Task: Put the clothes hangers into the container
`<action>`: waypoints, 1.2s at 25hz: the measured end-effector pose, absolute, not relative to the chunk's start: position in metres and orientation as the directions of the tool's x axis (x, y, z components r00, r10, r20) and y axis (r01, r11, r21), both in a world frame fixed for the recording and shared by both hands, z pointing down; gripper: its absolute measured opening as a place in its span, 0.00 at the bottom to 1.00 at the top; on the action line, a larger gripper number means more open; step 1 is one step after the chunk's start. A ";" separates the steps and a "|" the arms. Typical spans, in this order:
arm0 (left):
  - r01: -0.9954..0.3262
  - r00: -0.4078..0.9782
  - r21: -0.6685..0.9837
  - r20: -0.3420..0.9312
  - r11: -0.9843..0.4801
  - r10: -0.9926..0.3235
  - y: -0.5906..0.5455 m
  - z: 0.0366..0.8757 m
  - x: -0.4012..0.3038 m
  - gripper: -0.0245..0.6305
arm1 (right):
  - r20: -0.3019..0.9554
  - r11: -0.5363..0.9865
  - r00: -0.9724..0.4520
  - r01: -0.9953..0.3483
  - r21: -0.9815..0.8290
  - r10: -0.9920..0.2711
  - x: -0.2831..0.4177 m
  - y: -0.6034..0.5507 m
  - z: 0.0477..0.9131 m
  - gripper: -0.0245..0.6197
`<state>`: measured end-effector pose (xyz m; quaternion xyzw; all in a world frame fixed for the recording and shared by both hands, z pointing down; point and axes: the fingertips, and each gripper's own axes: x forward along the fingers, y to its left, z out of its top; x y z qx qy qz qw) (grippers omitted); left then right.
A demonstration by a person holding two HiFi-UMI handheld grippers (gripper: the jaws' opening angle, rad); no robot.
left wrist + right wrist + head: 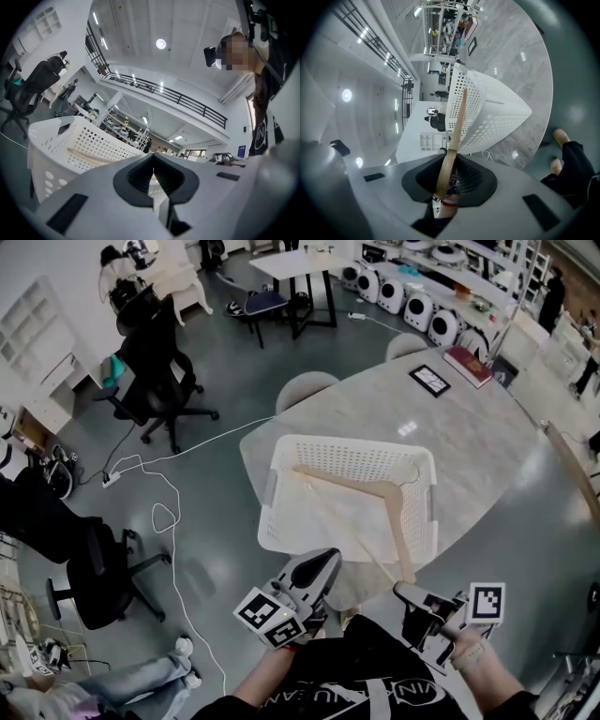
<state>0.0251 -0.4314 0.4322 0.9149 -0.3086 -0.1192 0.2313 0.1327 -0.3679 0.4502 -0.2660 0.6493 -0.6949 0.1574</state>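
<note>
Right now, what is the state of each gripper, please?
Left gripper: closed, nothing between the jaws.
Right gripper: closed on the hanger.

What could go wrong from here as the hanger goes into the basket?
1. The right gripper grips the wooden hanger only at one end, so it could swing or slip in the jaws.
2. That end crosses the near rim of the basket; released there, it may hang out.
3. The basket sits close to the edge of the table, so a push might shift it.
</note>
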 end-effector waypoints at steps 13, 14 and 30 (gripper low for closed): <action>-0.496 0.781 0.510 -0.090 -0.702 -0.618 -0.430 0.427 0.021 0.05 | 0.194 -0.186 -0.809 -0.106 -0.977 -0.556 0.134 -0.383 0.457 0.15; -0.495 0.782 0.511 -0.092 -0.703 -0.617 -0.429 0.426 0.021 0.05 | 0.192 -0.188 -0.808 -0.103 -0.977 -0.557 0.134 -0.383 0.457 0.15; -0.510 0.767 0.512 -0.091 -0.691 -0.635 -0.430 0.428 0.017 0.05 | 0.171 -0.197 -0.807 -0.070 -0.978 -0.565 0.137 -0.399 0.465 0.18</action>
